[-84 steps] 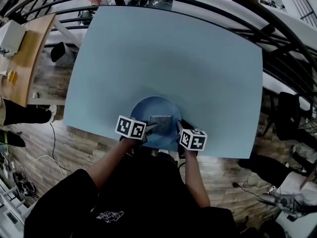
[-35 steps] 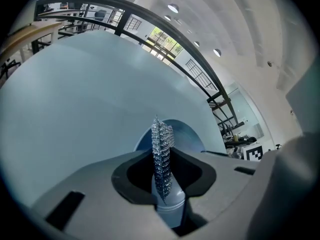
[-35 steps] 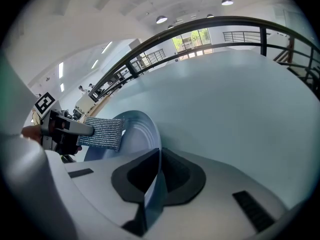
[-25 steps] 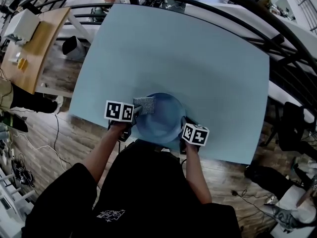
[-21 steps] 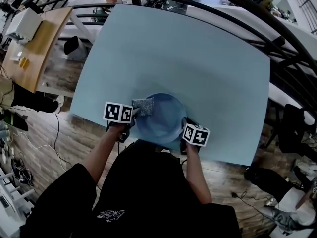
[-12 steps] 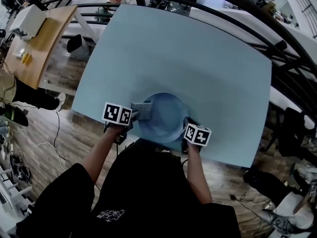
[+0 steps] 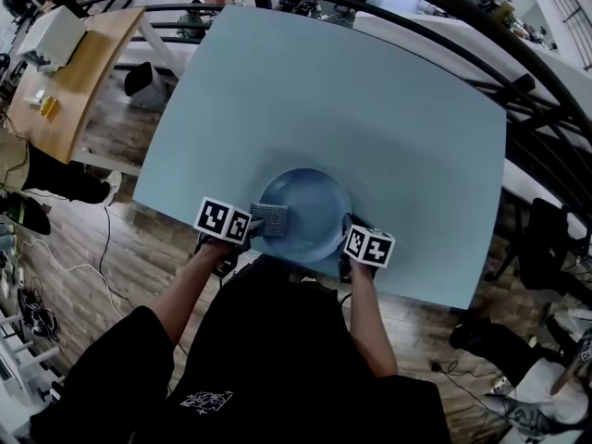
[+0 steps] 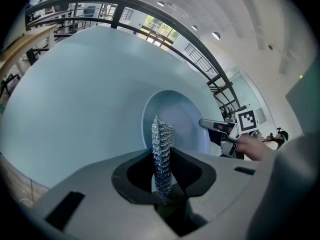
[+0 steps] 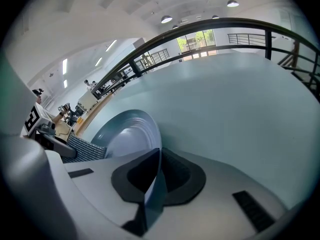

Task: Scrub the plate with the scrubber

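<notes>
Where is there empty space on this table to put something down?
Most of the table is bare: everything from the plate to the far edge, plus the strips on either side of it. The near edge is crowded: the left gripper holds the scrubber at the plate's left rim and the right gripper grips its right rim.

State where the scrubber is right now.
In the head view the scrubber is at the left edge of the plate, clamped upright in the left gripper.
</notes>
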Demonstrator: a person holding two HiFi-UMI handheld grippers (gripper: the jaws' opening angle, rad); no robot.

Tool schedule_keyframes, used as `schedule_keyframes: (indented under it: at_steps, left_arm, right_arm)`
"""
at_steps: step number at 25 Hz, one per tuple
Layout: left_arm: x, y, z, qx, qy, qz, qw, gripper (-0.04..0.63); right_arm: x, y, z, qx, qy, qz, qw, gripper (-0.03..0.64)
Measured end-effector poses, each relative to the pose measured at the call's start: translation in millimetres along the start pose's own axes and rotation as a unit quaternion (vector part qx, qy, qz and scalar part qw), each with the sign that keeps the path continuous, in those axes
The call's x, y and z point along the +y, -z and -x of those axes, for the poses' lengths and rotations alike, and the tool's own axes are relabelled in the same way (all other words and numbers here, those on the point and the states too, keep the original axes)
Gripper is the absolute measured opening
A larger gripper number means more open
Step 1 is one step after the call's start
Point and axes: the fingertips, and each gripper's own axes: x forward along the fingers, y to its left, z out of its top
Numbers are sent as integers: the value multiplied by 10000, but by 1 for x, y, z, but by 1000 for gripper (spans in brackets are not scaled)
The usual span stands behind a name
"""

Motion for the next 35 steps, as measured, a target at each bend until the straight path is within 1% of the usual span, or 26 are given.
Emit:
schedule_keyframes:
  at_steps: [10,14,17,26,35]
  left_arm:
    - [-28,21,-17,158,341,-16,9993,94]
    - [-41,24,-27,132,452,-26,9989,94]
    - [-48,22,-33,119,513,-36,9986,94]
    - [-67,10,-51,121,544,-216,9982,94]
    - [-77,1,-64,97,626,-365,9973,94]
  right_arm:
    - [0,-1,0,-31,9,-3,10000,18]
    - [0,-1,0,-54,26,7,10000,18]
    - [1,-1,-1,-59,34,33,10000,18]
    - [0,-2,0,-39,124,63,9999,18]
    - [1,0,-1,-39,230,47,9997,18]
